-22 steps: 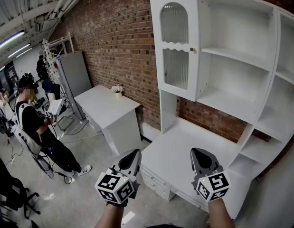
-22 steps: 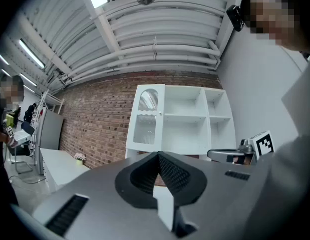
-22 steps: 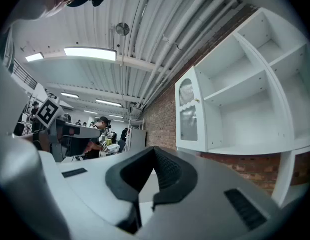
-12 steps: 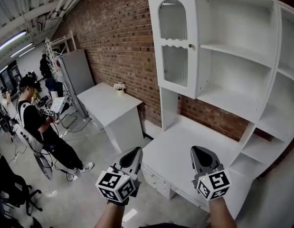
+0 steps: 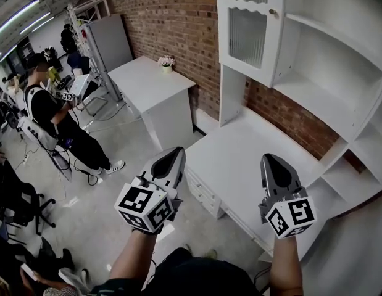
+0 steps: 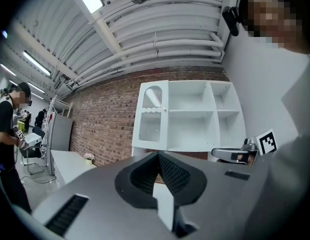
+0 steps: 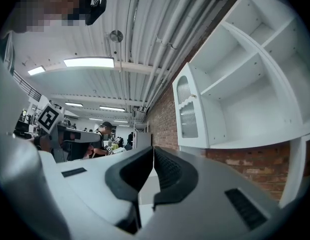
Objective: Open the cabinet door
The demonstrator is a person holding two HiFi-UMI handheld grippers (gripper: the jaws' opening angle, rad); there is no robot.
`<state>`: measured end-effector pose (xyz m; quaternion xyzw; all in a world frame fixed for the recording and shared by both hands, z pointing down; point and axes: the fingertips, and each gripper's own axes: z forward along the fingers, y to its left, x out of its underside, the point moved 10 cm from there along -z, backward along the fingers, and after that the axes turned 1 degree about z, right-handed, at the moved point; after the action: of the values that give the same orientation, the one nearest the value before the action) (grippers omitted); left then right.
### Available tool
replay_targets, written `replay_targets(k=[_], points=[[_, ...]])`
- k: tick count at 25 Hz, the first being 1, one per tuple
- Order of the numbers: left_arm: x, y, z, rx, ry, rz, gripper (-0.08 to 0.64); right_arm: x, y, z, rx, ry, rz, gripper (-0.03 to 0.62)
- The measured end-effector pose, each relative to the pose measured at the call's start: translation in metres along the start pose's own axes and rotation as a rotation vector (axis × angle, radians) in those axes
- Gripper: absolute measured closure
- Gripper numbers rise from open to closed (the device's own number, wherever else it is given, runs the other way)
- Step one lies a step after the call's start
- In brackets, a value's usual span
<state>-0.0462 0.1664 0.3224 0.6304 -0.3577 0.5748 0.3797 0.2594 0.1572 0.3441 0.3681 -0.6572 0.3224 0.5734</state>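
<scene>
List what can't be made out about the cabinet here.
Cabinet door top: head view, cut off by the upper edge.
Behind its ribbed glass: every view, the ribbing blurs it.
Door knob: tiny in all views, shape unclear.
Right-hand shelves: head view, cut off by the right edge.

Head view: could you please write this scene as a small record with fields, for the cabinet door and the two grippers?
cabinet: white, against the brick wall, open shelves right of the door
cabinet door: closed, ribbed glass panes, small knob at its right edge
left gripper: jaws together, empty, well below the door
right gripper: jaws together, empty, well below the door
task stage: door not yet touched
</scene>
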Motion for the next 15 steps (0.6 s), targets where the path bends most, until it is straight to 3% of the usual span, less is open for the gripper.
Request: replay_targets(k=[6,15], points=[[0.016,0.006,0.014,-0.028,0.016,-0.021,0.555,0.016,-0.011,0.012,-0.011,0.027,0.02,0.588],[0.024,0.047,0.052,0.034,0.005,-0.038,0.555,0.021,-0.005,0.053,0.039,0.044,-0.019,0.588]])
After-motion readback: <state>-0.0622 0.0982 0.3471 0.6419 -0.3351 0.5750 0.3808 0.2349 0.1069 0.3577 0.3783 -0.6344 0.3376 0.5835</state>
